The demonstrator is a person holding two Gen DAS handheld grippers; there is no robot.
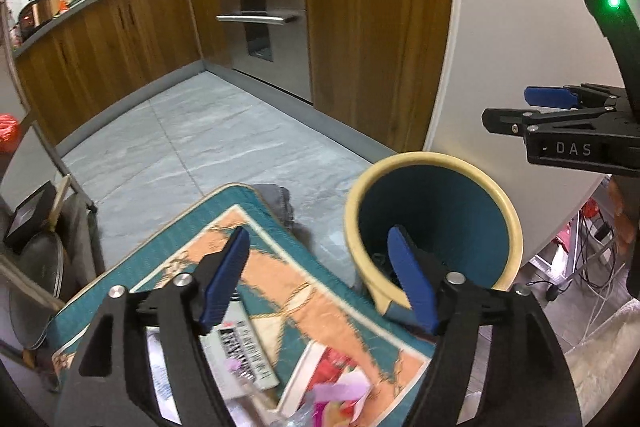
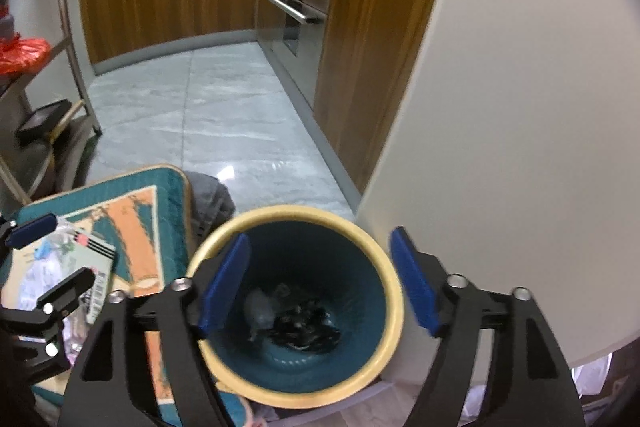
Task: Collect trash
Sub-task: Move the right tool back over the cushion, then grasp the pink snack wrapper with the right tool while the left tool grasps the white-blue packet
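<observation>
Right wrist: right gripper (image 2: 320, 283) gaping wide, empty, hovering over bin (image 2: 394, 291); left gripper (image 1: 318, 275) gaping wide over mat (image 1: 340, 315), litter (image 1: 340, 395) lying at 6 o'clock.

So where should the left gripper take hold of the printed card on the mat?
On the printed card, grip the far edge, which looks clear of the litter, coming down from above with the left gripper. The card lies flat on the mat.
</observation>
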